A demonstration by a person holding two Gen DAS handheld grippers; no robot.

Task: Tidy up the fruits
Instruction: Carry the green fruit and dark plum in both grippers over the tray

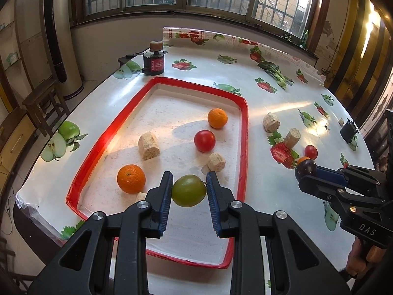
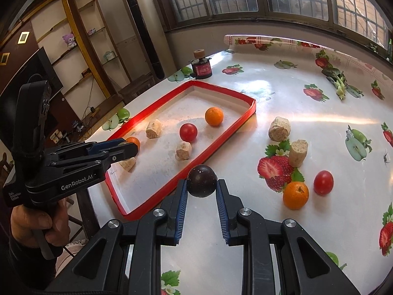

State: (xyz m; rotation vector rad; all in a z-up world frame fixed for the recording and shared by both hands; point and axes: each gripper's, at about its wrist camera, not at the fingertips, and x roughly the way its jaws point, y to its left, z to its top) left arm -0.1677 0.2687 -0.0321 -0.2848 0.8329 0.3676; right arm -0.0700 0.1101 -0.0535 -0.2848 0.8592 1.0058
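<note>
My left gripper (image 1: 189, 180) is shut on a green round fruit (image 1: 189, 191) and hangs over the near end of the red-rimmed tray (image 1: 245, 135). In the tray lie two oranges (image 1: 217, 118) (image 1: 131, 179), a red tomato (image 1: 204, 140) and tan cork-like chunks (image 1: 148, 146). My right gripper (image 2: 202, 184) is shut on a dark plum (image 2: 202, 178) just outside the tray's rim (image 2: 253, 105). To its right, an orange (image 2: 295, 195) and a tomato (image 2: 323, 182) lie on the tablecloth. The left gripper (image 2: 127, 147) also shows at the left in the right wrist view.
Two tan chunks (image 2: 279, 128) (image 2: 298, 153) stand on the cloth right of the tray. A dark jar with a cork lid (image 1: 153, 61) sits behind the tray, with a leafy green vegetable (image 1: 275, 72) at the far right. A person's hand (image 2: 39, 223) holds the left gripper's handle.
</note>
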